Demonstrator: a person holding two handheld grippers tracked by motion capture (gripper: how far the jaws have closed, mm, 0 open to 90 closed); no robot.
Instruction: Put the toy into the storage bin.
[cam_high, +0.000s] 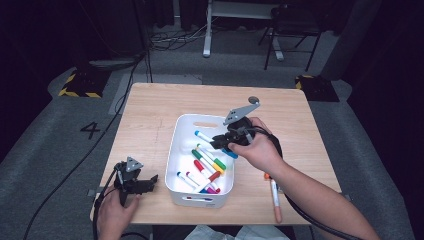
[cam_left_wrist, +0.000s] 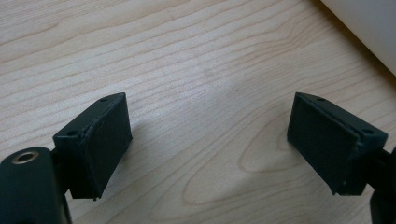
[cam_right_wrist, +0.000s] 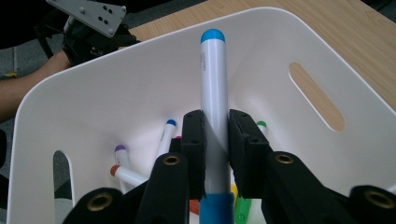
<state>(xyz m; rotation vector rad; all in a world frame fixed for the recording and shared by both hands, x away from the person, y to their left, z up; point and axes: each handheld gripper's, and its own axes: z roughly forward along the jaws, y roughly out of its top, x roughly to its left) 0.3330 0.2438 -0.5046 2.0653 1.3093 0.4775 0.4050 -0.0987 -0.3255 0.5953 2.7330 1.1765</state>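
A white bin stands mid-table with several coloured markers lying in it. Over the bin, my right gripper is shut on a white marker with blue ends. In the right gripper view the pads press both sides of this blue marker, which points toward the bin's far wall. My left gripper rests at the table's front left corner, beside the bin. Its jaws stand open over bare wood with nothing between them.
An orange marker lies on the table right of the bin, under the person's right forearm. The bin has handle slots in its end walls. The left gripper appears beyond the bin's rim. Chairs and cables lie on the floor behind the table.
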